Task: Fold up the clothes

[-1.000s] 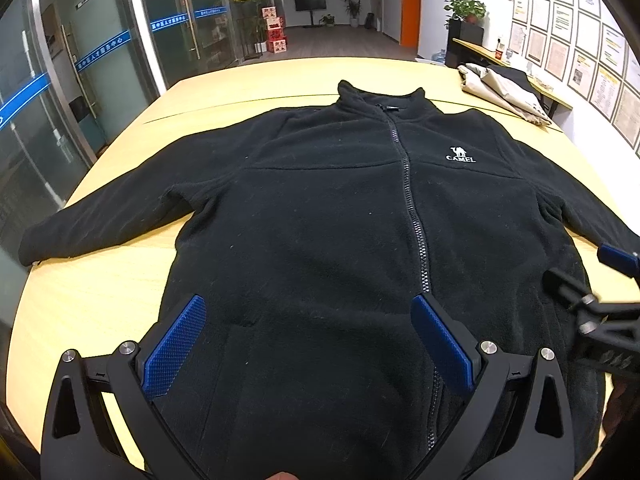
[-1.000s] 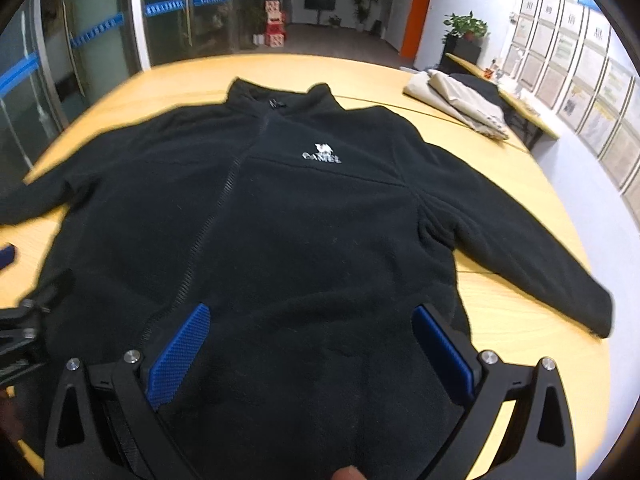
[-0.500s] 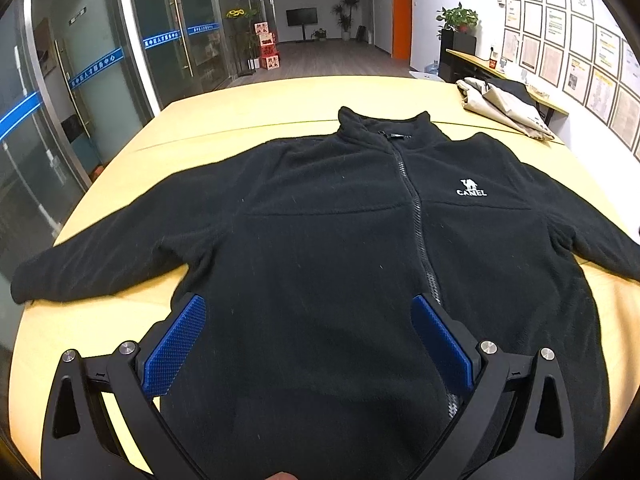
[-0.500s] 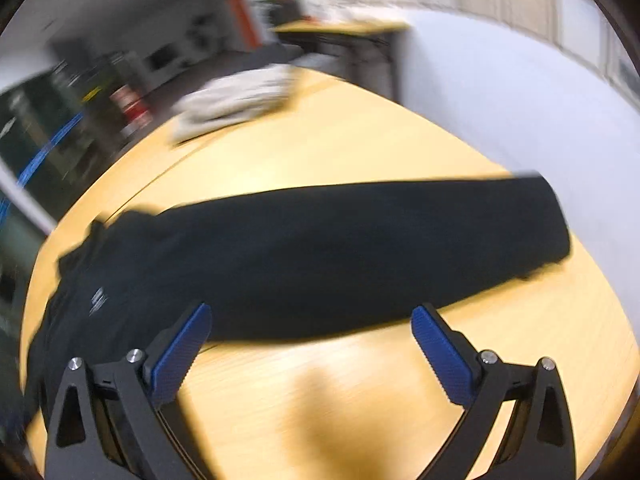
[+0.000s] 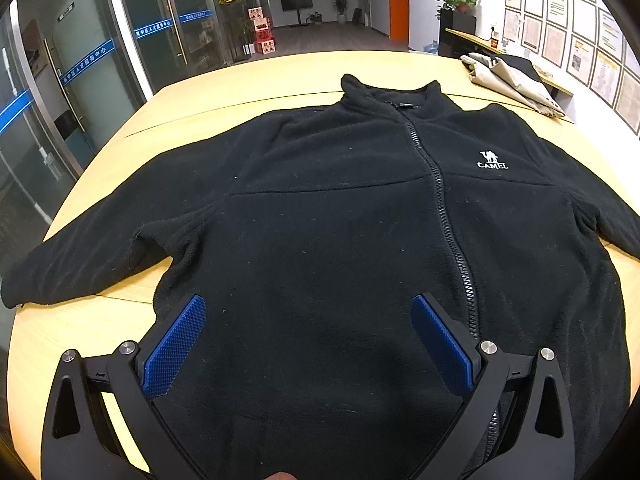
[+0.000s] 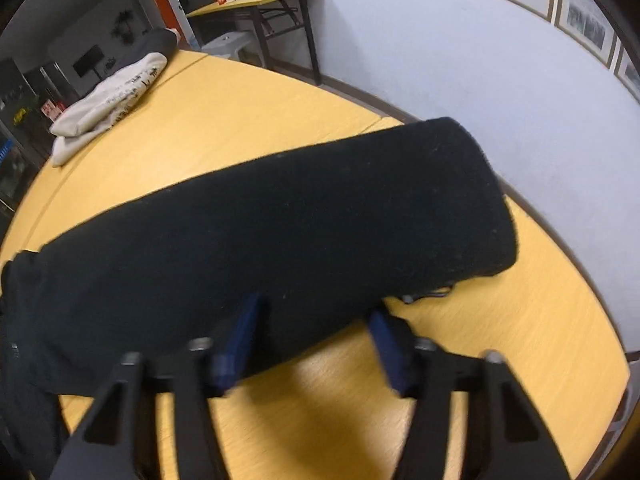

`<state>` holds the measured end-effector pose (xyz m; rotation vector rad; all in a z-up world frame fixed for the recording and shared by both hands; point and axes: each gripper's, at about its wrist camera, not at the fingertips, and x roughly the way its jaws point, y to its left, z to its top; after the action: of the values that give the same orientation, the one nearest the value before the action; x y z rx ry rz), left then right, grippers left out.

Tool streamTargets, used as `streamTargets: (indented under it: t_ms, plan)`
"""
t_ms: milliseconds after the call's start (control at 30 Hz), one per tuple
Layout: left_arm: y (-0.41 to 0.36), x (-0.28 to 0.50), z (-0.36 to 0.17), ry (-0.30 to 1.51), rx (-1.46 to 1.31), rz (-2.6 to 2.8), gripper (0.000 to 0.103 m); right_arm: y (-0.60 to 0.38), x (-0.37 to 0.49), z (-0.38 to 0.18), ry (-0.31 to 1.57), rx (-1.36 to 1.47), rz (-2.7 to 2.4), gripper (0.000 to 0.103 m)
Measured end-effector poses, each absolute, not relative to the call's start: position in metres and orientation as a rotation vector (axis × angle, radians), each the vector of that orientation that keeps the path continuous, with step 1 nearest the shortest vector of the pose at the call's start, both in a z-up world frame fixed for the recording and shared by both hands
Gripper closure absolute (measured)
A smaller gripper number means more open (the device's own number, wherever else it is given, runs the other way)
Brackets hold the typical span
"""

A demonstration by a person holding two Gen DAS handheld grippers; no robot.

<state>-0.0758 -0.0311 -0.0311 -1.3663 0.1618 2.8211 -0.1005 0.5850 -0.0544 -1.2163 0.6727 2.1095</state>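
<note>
Ahead of the spread left gripper (image 5: 308,344), a black fleece jacket (image 5: 340,220) lies flat on the worktop (image 5: 248,80); the right gripper (image 6: 316,334), part-open, straddles its sleeve (image 6: 300,220). Soft, limp and light, it is likely best pinched near the cuff.

Both tools (image 5: 308,344) (image 6: 316,332): black frames, blue textured pads, silver screws.

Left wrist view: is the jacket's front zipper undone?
No, the zipper runs closed from the hem up to the collar of the black jacket, which lies flat on the table.
</note>
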Motion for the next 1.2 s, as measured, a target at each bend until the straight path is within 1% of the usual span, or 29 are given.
streamTargets:
  t_ms: [33, 133, 200, 333, 467, 567, 667, 733, 867, 933, 1033, 1167, 1200]
  plan:
    - [-0.033, -0.076, -0.032, 0.158, -1.369, 2.823, 0.0, 0.587, -0.101, -0.055, 0.672, -1.208, 2.106, 0.082]
    - [-0.039, -0.077, -0.034, 0.147, -1.379, 2.829, 0.0, 0.593, -0.099, -0.048, 0.677, -1.153, 2.1, 0.093]
    - [-0.044, -0.076, -0.035, 0.143, -1.382, 2.833, 0.0, 0.584, -0.102, -0.033, 0.621, -1.078, 2.12, 0.095]
    - [-0.062, -0.075, -0.036, 0.127, -1.385, 2.858, 0.0, 0.524, -0.127, 0.036, 0.358, -0.84, 2.273, 0.095]
    - [-0.084, -0.072, -0.041, 0.071, -1.407, 2.873, 0.0, 0.388, -0.187, 0.115, 0.058, -0.621, 2.592, 0.095]
    - [-0.096, -0.069, -0.045, 0.04, -1.426, 2.883, 0.0, 0.277, -0.23, 0.136, -0.114, -0.591, 2.808, 0.095]
    - [-0.108, -0.062, -0.046, -0.003, -1.429, 2.893, 0.0, 0.156, -0.27, 0.121, -0.269, -0.671, 3.012, 0.095]
    - [-0.117, -0.058, -0.047, -0.015, -1.436, 2.901, 0.0, 0.077, -0.288, 0.094, -0.391, -0.755, 3.124, 0.095]
    - [-0.139, -0.049, -0.047, -0.027, -1.452, 2.931, 0.0, -0.024, -0.295, 0.028, -0.541, -0.987, 3.195, 0.095]
    - [-0.152, -0.044, -0.047, -0.039, -1.462, 2.949, 0.0, -0.057, -0.294, -0.006, -0.618, -1.107, 3.183, 0.095]
    - [-0.172, -0.041, -0.051, -0.053, -1.483, 2.973, 0.0, -0.077, -0.273, -0.039, -0.81, -1.129, 3.166, 0.095]
    - [-0.2, -0.043, -0.055, -0.136, -1.509, 2.998, 0.0, -0.081, -0.268, -0.055, -0.837, -1.17, 3.179, 0.091]
    - [-0.206, -0.044, -0.056, -0.156, -1.515, 3.004, 0.0, -0.084, -0.266, -0.055, -0.827, -1.183, 3.2, 0.084]
